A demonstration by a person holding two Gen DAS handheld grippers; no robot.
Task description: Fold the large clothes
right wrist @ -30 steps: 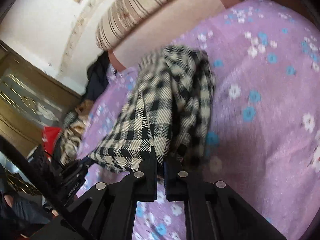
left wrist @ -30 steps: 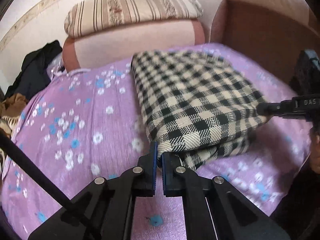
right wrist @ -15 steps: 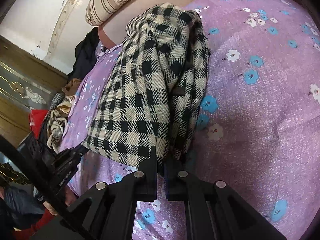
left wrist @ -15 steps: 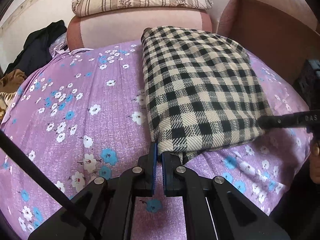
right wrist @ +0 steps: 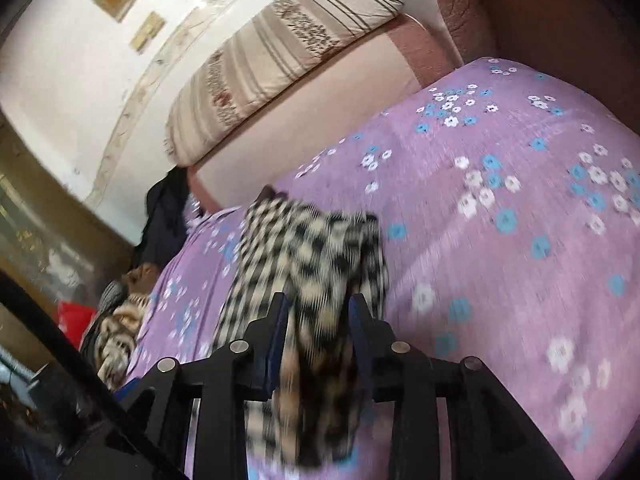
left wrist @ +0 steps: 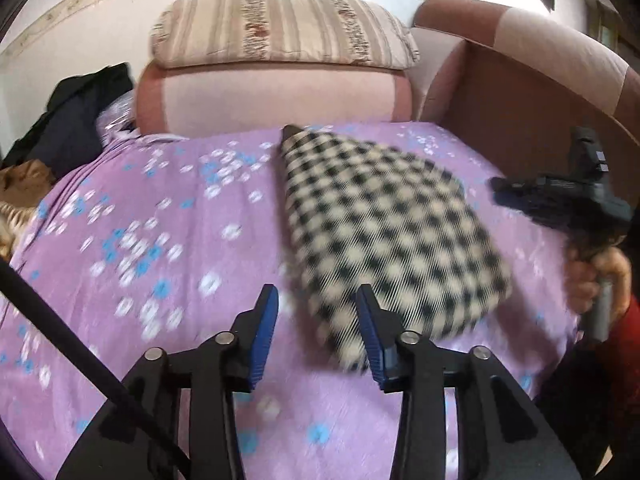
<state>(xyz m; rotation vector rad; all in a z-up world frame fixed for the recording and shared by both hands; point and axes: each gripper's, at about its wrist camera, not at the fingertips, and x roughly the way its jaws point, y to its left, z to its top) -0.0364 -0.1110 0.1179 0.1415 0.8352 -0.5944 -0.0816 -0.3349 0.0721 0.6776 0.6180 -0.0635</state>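
A black-and-cream checked cloth (left wrist: pixel 384 232) lies folded on the purple flowered sheet (left wrist: pixel 152 216). My left gripper (left wrist: pixel 318 310) hovers at its near corner; the jaws are opening, the corner sits loosely between them and the blue pads (left wrist: pixel 262 332) do not press on it. In the right wrist view the cloth's (right wrist: pixel 316 248) near edge runs between the opening jaws of my right gripper (right wrist: pixel 318 314), blurred, with the pads apart from it. The left wrist view also shows the right gripper (left wrist: pixel 504 194) at the cloth's right side, held by a hand (left wrist: pixel 592 276).
A striped pillow (left wrist: pixel 280 28) rests on the pink sofa back (left wrist: pixel 272 96) behind the sheet. A brown armrest (left wrist: pixel 520 112) walls the right side. Dark clothes (left wrist: pixel 76 120) and a heap of other garments (right wrist: pixel 120 332) lie off the sheet's left end.
Both grippers were shut on the cloth's near edge; now both sets of jaws stand apart and have drawn back and up. The cloth has settled onto the sheet.
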